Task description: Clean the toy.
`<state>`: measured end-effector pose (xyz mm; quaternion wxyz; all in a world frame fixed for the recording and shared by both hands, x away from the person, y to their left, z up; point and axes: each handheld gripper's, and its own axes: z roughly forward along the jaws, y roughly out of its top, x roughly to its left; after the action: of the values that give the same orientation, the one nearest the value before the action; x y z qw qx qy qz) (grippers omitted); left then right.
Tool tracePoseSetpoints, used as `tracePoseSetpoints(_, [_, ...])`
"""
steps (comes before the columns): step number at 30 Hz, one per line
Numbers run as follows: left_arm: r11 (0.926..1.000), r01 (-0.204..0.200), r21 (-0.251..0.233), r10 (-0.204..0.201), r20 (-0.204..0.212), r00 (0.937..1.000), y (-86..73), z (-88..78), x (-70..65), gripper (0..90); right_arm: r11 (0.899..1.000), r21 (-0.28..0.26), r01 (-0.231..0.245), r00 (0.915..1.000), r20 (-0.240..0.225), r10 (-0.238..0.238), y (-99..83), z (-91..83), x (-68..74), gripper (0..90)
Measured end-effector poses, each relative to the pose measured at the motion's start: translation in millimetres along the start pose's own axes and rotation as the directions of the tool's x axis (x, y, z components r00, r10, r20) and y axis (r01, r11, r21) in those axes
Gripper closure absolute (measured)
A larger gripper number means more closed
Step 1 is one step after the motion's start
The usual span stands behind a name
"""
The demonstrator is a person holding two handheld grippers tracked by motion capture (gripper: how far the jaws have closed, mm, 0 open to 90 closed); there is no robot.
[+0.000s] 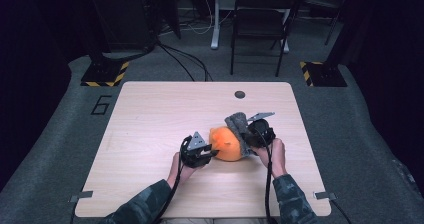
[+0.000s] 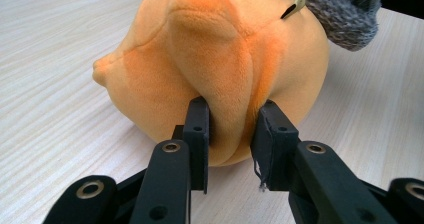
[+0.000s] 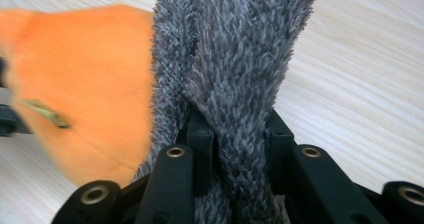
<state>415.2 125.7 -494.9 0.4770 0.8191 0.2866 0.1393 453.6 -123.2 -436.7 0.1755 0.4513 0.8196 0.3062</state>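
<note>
Left gripper (image 2: pixel 229 129): pinches a fold of the orange plush toy (image 2: pixel 220 64).
Right gripper (image 3: pixel 239 134): clamps the grey fuzzy sock (image 3: pixel 235 59) beside the toy.
Setting: wooden table (image 1: pixel 150 114).

Lab: hazard-taped stand bases (image 1: pixel 105 74), cables (image 1: pixel 185 59)

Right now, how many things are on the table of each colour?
Orange: 1, the orange plush toy
Grey: 1, the grey fuzzy knit piece
Black: 2, the left gripper and the right gripper
Total: 4
</note>
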Motion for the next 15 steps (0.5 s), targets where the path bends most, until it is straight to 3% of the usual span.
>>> tracePoseSetpoints(3, [1.0,0.004,-0.002,-0.004,0.001,1.0,0.0,0.6,0.3,70.2,0.999,0.033,-0.009,0.9991,0.041,0.007,-4.9,4.9,-5.7,72.3])
tracePoseSetpoints(7, [1.0,0.006,-0.005,-0.006,0.004,1.0,-0.5,0.5,0.9,70.2,0.997,0.056,-0.05,0.9981,0.038,0.048,-12.7,16.1,-16.5,72.4])
tracePoseSetpoints(10, [1.0,0.001,0.001,-0.001,0.001,1.0,-0.2,0.0,0.1,70.1,0.994,0.104,-0.041,0.9964,0.078,0.033,-17.9,26.1,-15.6,72.6])
tracePoseSetpoints(15, [1.0,0.007,0.001,-0.007,0.006,1.0,-0.1,0.3,1.2,70.1,0.987,0.155,-0.054,0.9962,0.076,0.042,-23.4,34.0,-20.9,72.3])
